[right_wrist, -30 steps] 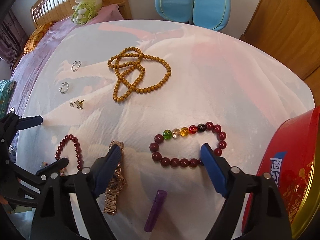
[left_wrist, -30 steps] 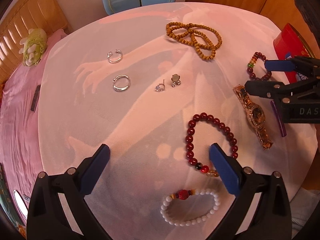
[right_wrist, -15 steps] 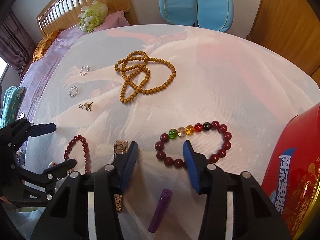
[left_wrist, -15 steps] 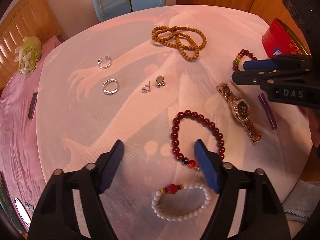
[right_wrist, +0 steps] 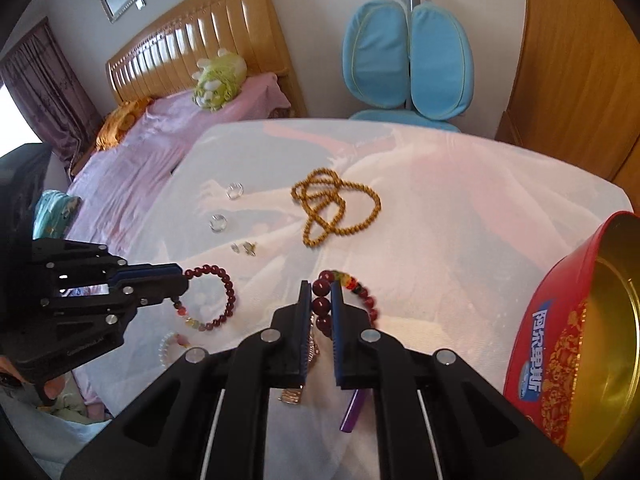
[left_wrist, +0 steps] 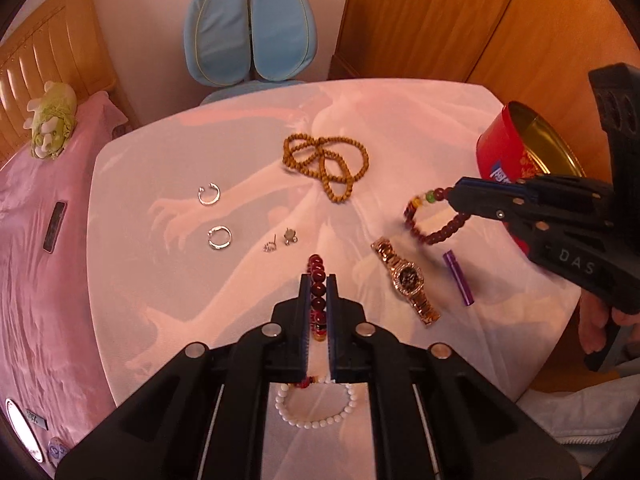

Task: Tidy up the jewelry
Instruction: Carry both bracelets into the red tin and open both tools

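Note:
My left gripper (left_wrist: 319,280) is shut on a dark red bead bracelet (left_wrist: 318,276) and holds it lifted above the table; it also shows in the right wrist view (right_wrist: 218,300). My right gripper (right_wrist: 321,290) is shut on a red bracelet with coloured beads (right_wrist: 352,284), lifted too, seen in the left wrist view (left_wrist: 436,232). A red tin with a gold inside (right_wrist: 560,344) stands at the right. On the white cloth lie a wooden bead necklace (left_wrist: 324,168), a gold watch (left_wrist: 406,278), a white bead bracelet (left_wrist: 316,412), two silver rings (left_wrist: 209,194) and small earrings (left_wrist: 280,242).
A purple tube (left_wrist: 459,278) lies right of the watch. A blue chair (left_wrist: 250,30) stands behind the table. A bed with pink sheets (left_wrist: 40,264), a phone (left_wrist: 55,226) and a green plush (left_wrist: 52,124) is at the left. Wooden cabinets (left_wrist: 460,12) stand at the back right.
Both grippers have shut, each on its red bracelet, and risen from the table with it. The right gripper with its bracelet now hangs beside the red tin.

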